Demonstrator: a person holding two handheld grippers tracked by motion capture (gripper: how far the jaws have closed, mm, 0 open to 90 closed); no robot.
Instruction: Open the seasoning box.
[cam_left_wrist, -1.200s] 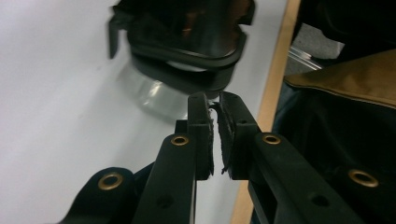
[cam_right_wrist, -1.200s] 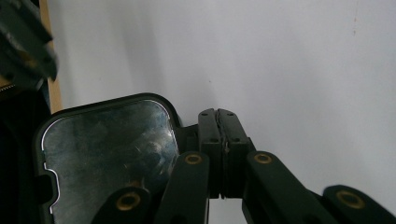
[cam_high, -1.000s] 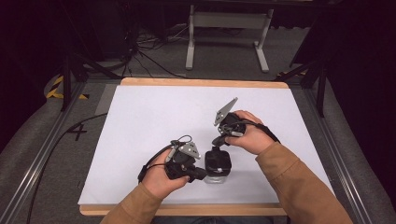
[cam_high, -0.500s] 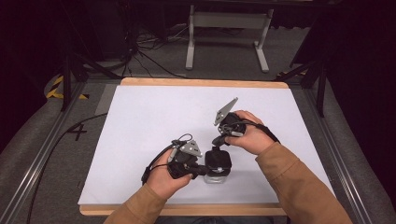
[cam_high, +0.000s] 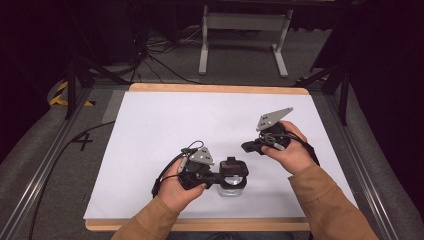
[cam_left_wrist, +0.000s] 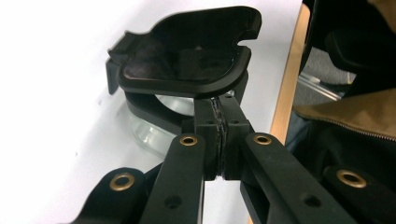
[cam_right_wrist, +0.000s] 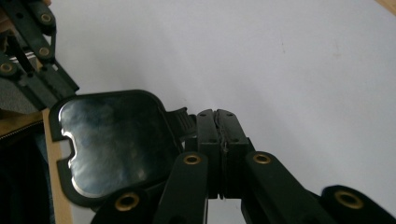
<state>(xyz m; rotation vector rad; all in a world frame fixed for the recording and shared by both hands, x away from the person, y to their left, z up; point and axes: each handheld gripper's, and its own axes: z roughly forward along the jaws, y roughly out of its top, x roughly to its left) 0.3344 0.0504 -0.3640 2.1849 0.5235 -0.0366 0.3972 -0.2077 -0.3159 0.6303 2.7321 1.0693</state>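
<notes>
A small clear jar (cam_high: 232, 189) with a black hinged lid (cam_high: 234, 167) stands on the white table (cam_high: 175, 120) near its front edge. In the left gripper view the lid (cam_left_wrist: 187, 51) is tilted up over the jar's black collar and glass (cam_left_wrist: 149, 135). My left gripper (cam_high: 223, 177) is shut, and its tips (cam_left_wrist: 219, 100) rest against the collar under the lid; I see nothing between the pads. My right gripper (cam_high: 247, 147) is shut and empty, held just above and to the right of the jar. In its own view the tips (cam_right_wrist: 218, 114) hang over bare table beside the lid (cam_right_wrist: 112, 140).
The table's wooden front edge (cam_high: 200, 225) runs close behind the jar. A metal stand (cam_high: 240, 30) and cables (cam_high: 150, 55) sit on the floor beyond the far edge. Dark rails (cam_high: 40, 180) flank both sides. Both sleeves enter from the bottom.
My right gripper has pulled away from the lid, moving right and slightly up. My left hand and the jar have stayed in place.
</notes>
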